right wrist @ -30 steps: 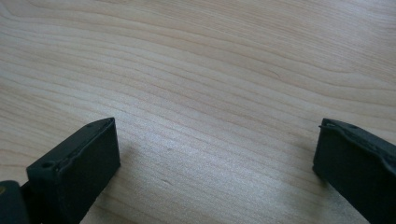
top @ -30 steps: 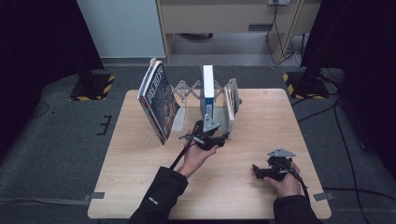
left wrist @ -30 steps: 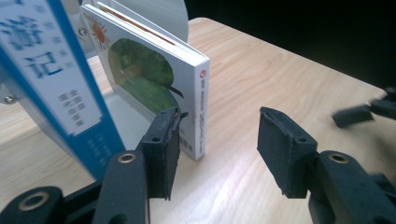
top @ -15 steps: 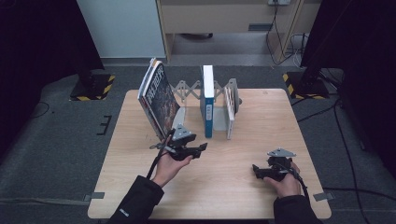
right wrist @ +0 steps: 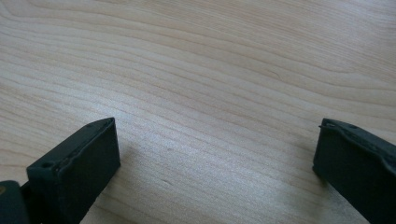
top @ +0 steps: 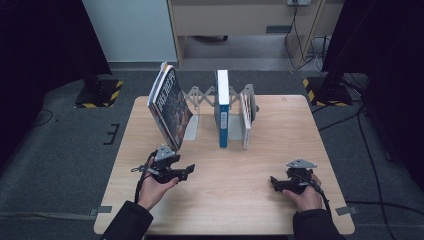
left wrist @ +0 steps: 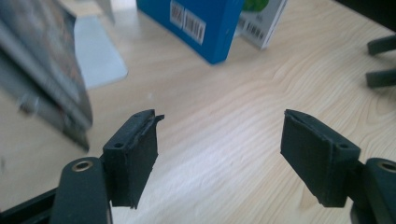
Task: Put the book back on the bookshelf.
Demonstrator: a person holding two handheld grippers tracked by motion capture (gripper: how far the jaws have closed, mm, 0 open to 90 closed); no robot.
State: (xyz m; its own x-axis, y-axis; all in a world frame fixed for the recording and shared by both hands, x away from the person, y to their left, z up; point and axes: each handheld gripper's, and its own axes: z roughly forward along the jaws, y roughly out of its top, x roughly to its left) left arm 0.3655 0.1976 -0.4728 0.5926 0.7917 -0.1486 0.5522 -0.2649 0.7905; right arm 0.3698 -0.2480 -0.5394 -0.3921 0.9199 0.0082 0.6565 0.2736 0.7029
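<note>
High view — leaning magazine (top: 171, 106) beside left gripper (top: 189, 171)

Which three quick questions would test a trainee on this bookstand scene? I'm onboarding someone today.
1. True or false: the left gripper holds the blue book.
2. Which book leans: A the magazine, B the blue book, C the white book?
3. Fill in: the right gripper's jaws stand ____ above the table.

Key: 1 false, its jaws are open and hold nothing. 2 A. 3 open.
</note>
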